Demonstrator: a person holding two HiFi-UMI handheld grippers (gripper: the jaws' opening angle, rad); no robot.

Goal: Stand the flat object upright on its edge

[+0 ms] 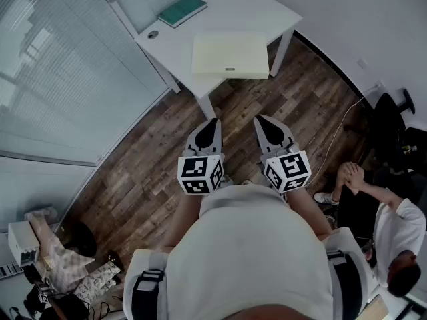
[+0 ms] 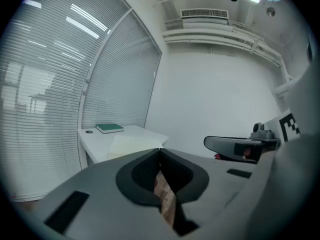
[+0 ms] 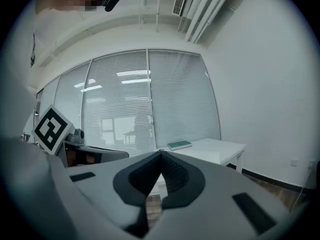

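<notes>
Head view: the flat object [image 1: 230,55], a pale cream slab, lies on its broad face on the white table [image 1: 257,5]. It sits at the table's near edge, with its front side about level with that edge or slightly past it, so an edge looks easy to reach from the standing side. Nothing touches it, and it has not yet been tipped up.

At the table's far left corner a green book [image 1: 182,11] lies flat, well apart from the slab. A small round fitting [image 1: 153,35] is set into the tabletop between that book and the near left edge.

Short of the table, over the wooden floor [image 1: 153,172], the left gripper [image 1: 213,121] and the right gripper [image 1: 260,119] are held side by side close to the person's body, both aimed toward the table. Each gripper's own view shows its jaws brought together at the tips with nothing between them, only floor visible through the gap lower down. My reading is that this is a ready pose ahead of the approach, since neither tool is within reach of the slab.

Off to the table's right and nearer the camera, another person [image 1: 393,225] sits clear of the work.
</notes>
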